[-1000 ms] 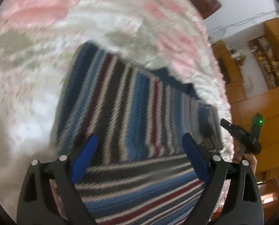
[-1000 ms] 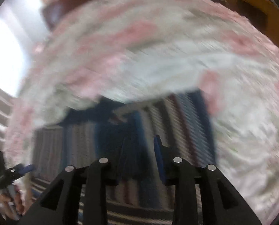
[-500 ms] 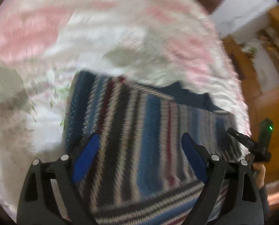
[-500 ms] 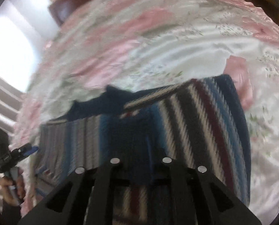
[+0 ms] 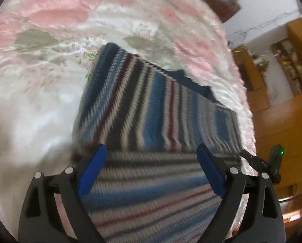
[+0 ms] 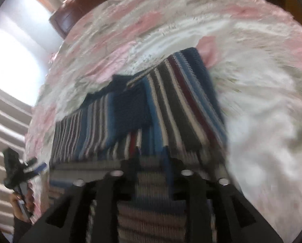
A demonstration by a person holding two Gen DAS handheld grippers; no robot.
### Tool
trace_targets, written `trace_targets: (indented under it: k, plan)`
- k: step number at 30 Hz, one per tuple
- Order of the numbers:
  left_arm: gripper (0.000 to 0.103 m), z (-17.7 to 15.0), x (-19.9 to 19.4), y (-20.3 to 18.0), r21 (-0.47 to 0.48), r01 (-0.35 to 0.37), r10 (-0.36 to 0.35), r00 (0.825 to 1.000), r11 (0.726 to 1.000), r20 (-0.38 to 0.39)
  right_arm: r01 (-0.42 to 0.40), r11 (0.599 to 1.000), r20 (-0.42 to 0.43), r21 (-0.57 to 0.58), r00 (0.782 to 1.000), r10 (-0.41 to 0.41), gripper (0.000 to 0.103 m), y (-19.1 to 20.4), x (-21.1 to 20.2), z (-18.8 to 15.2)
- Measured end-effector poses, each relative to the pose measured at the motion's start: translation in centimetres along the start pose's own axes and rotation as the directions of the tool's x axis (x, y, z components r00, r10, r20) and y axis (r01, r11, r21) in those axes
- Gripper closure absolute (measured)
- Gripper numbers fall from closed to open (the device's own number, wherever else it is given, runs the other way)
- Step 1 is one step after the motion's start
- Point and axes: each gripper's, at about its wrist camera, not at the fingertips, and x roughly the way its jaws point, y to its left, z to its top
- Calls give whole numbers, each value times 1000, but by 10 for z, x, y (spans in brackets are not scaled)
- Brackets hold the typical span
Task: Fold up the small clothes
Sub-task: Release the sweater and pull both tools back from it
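Striped sweater (image 5: 151,105) on pink floral bedspread (image 5: 49,93); left tongs (image 5: 151,162) apart, right tongs (image 6: 151,154) nearly together, empty.

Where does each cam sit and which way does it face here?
Left wrist: on the left gripper, looking along its open blue-padded jaws over the striped sweater on the floral bedspread; wooden shelves at right.
Right wrist: on the right gripper, looking across the same sweater toward a bright window; jaw state blurred.
Shared: sweater and bedspread; each view catches the other gripper at its edge, and the right view shows the hand holding it.
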Motion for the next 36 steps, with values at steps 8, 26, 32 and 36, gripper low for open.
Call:
trace_targets:
  k: [8, 26, 32, 36]
  plan:
    - [9, -147, -87, -37, 58, -5, 6, 1000, 998, -15, 150, 976, 38, -156, 989, -146, 43, 36, -105, -132]
    - [9, -294, -127, -27, -18, -75, 74, 995, 997, -70, 255, 912, 212, -321, 958, -193, 32, 74, -205, -258]
    - [9, -287, -113, -13, -51, -102, 97, 991, 993, -92, 142, 958, 68, -250, 989, -129, 33, 42, -166, -257]
    - [9, -282, -107, -5, -66, -91, 84, 991, 994, -106, -41, 999, -96, -24, 995, 39, 41, -6, -140, -256]
